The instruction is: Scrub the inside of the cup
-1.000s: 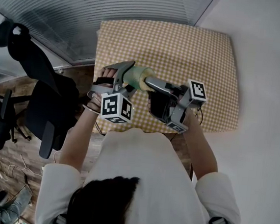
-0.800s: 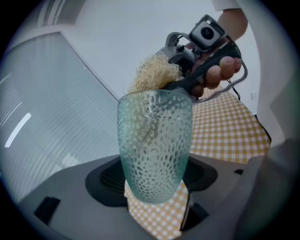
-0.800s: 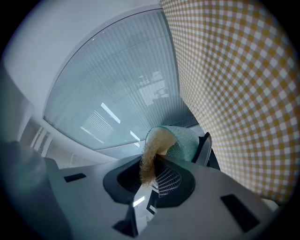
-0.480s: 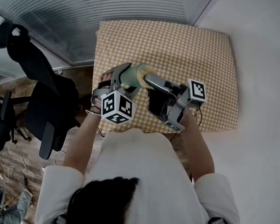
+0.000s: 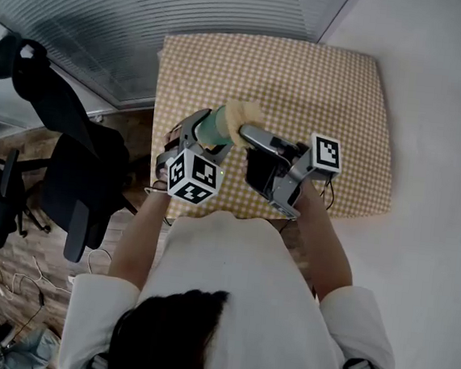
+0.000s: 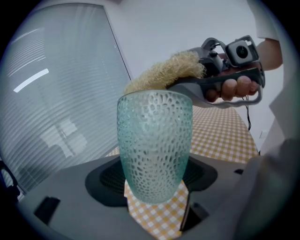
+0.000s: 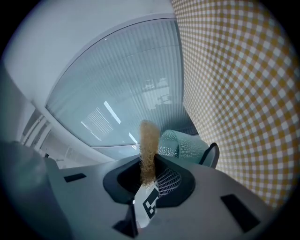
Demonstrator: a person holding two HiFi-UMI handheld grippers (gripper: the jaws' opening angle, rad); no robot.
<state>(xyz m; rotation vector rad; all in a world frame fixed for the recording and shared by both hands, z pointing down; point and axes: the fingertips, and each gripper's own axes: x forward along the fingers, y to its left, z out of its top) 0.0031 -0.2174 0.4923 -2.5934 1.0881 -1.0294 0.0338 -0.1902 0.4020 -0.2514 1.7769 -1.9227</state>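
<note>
- Since a second ago, the left gripper (image 5: 200,134) had swung its marker cube lower and tipped the cup (image 5: 216,125) further over, so more of the loofah (image 5: 242,112) showed at the mouth.
- Its jaws stood wide, pressed on the two sides of the dimpled green cup near the base. That grip left the rim and mouth free for scrubbing.
- The right gripper (image 5: 249,133) had its jaws drawn narrow, pinching the near end of the loofah, so most of the loofah stood out ahead as a scrubbing tip.
- In the left gripper view the loofah lay just across the cup's rim. Whether its end was inside the cup could not be told.
- Both tools were held in the air above the desk (image 5: 337,92) and its yellow checked cloth, close to the person's chest. Judged from this, the cup was tilted towards the right gripper to give the loofah a straight path in.
- Scrubbing looked to be mid-way, with the tip at the rim and not deep inside.
</note>
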